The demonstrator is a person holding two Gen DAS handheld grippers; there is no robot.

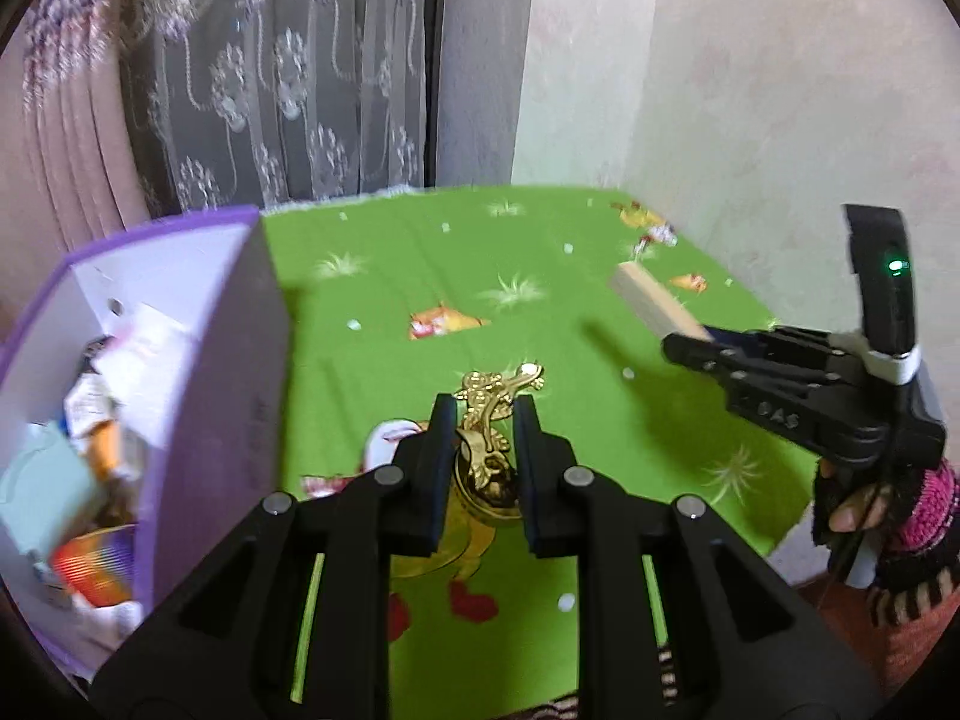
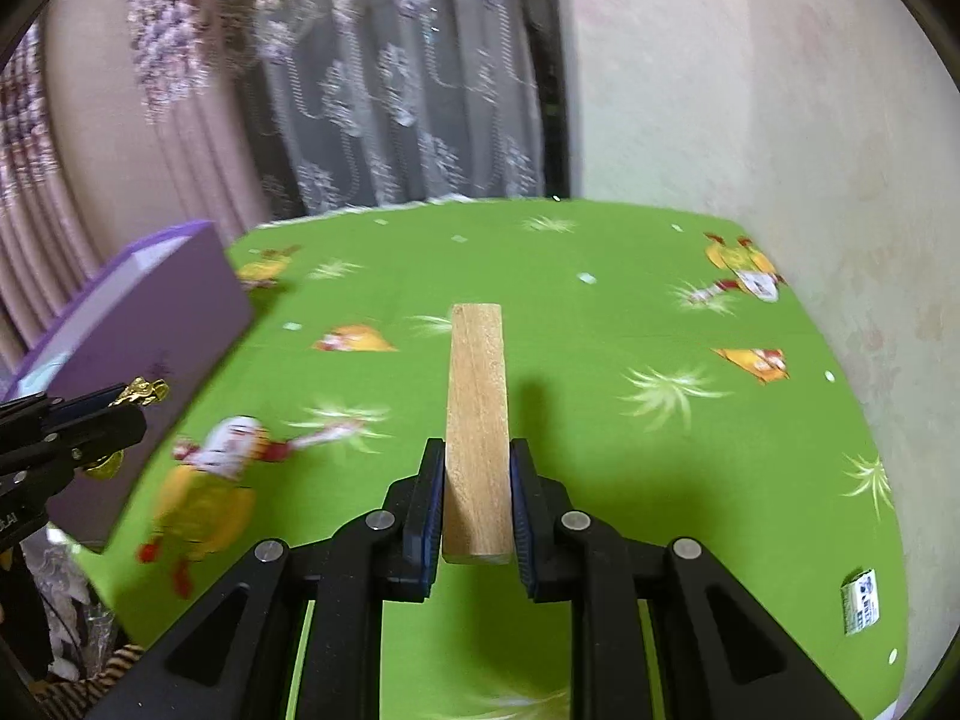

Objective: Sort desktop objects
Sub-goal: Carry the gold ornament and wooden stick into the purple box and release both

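Carrying step: left gripper [image 1: 480, 420] clenches an ornate gold metal trinket [image 1: 489, 420], right gripper [image 2: 477, 480] a pale wooden block [image 2: 477, 414]; next, each needs releasing over the open purple cardboard box [image 1: 210, 330].

We see a counter [image 2: 600, 330] covered by a bright green cloth [image 1: 384, 276] printed with cartoon figures and pale grass tufts. Behind it hangs a sheer grey curtain [image 1: 288, 90] embroidered with flowers, and beside that, to the left, a heavier pink drape [image 2: 120, 138] in soft folds. A dark vertical frame [image 2: 549, 72] shows at the curtain's right edge. The wall [image 1: 750, 90] to the right is pale and mottled, meeting another in a corner [image 1: 528, 60] behind the counter. Light is soft and even.
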